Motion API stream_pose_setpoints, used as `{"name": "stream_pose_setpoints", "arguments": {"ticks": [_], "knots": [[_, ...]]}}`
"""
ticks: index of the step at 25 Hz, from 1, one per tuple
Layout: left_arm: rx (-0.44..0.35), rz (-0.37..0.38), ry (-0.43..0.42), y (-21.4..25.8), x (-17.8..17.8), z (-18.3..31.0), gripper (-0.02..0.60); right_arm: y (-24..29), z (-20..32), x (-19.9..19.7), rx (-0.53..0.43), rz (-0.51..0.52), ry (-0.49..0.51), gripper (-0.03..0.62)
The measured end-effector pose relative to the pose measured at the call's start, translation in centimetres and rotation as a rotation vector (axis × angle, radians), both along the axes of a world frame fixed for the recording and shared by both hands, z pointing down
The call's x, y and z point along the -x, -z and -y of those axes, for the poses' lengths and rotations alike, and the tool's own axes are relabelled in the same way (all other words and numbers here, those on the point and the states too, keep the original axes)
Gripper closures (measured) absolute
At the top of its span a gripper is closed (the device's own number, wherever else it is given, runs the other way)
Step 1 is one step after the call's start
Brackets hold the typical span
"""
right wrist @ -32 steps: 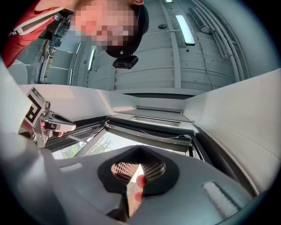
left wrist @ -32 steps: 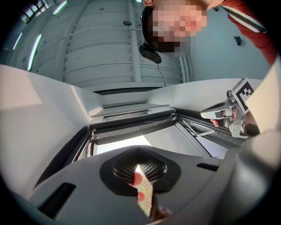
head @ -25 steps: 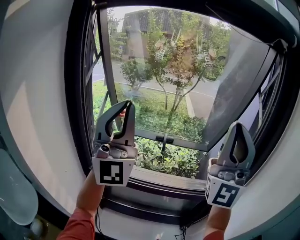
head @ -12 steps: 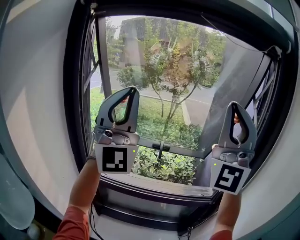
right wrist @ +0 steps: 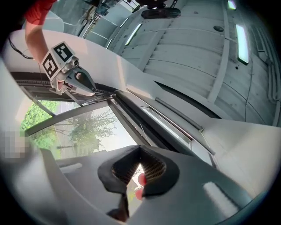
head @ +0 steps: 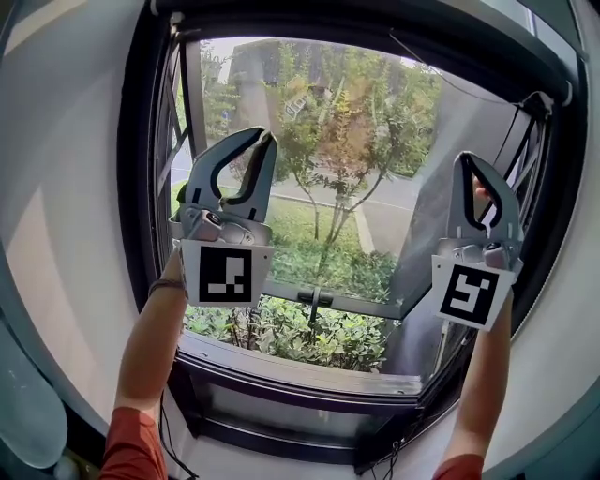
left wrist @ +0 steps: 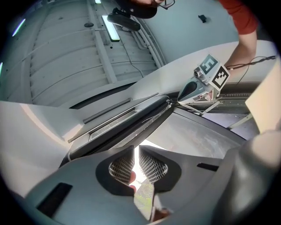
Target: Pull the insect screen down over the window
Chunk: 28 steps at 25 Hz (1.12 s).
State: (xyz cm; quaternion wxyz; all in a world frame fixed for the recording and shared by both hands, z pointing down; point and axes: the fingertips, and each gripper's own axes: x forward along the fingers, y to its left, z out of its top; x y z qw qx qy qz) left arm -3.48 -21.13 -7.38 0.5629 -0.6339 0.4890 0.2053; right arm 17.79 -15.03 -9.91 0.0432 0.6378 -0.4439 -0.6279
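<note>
The window [head: 347, 187] sits in a dark frame, and trees and lawn show through it with no mesh across it. A dark top rail [head: 375, 26] runs along its upper edge; it also shows in the left gripper view as the rail [left wrist: 125, 119] and in the right gripper view as the rail [right wrist: 147, 121]. My left gripper [head: 265, 141] is raised at the window's left, pointing up, shut and empty. My right gripper [head: 467, 159] is raised at the right, also shut and empty. Both are below the rail and apart from it. The closed jaw tips show as the left gripper [left wrist: 137, 151] and the right gripper [right wrist: 139, 154].
A glass sash [head: 455, 216] swings outward at the right on metal stays [head: 530, 141]. A latch handle [head: 316, 300] sits on the lower bar above the sill [head: 300, 366]. White wall [head: 66, 206] curves around both sides. Ceiling lights [right wrist: 240, 37] are overhead.
Both grippers have risen from the lower part of the window toward its top rail, with the arms stretched higher. Their jaws stay shut and empty.
</note>
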Motion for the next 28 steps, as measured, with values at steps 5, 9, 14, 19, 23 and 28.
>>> {"name": "stream_pose_setpoints", "arguments": {"ticks": [5,9,14,19,23,28], "knots": [[-0.035,0.044,0.059,2.4,-0.6,0.3,0.561,2.4,0.3,0.8,-0.011,-0.059,-0.052,0.585],[-0.049,0.072,0.099,4.0,-1.1,0.4,0.554,4.2,0.7,1.4,-0.02,-0.104,-0.083,0.585],[-0.039,0.126,0.185,5.9,-1.4,1.6,0.545,6.3,1.4,1.6,-0.029,-0.172,-0.125,0.583],[-0.038,0.155,0.257,8.6,-0.9,2.3,0.515,7.5,2.7,0.7,0.033,-0.19,-0.184,0.534],[-0.04,0.203,0.326,10.5,-1.0,2.4,0.488,8.6,3.3,0.6,0.072,-0.217,-0.234,0.525],[-0.003,0.257,0.421,12.2,-1.1,3.2,0.443,10.0,4.0,0.4,0.115,-0.25,-0.313,0.465]]}}
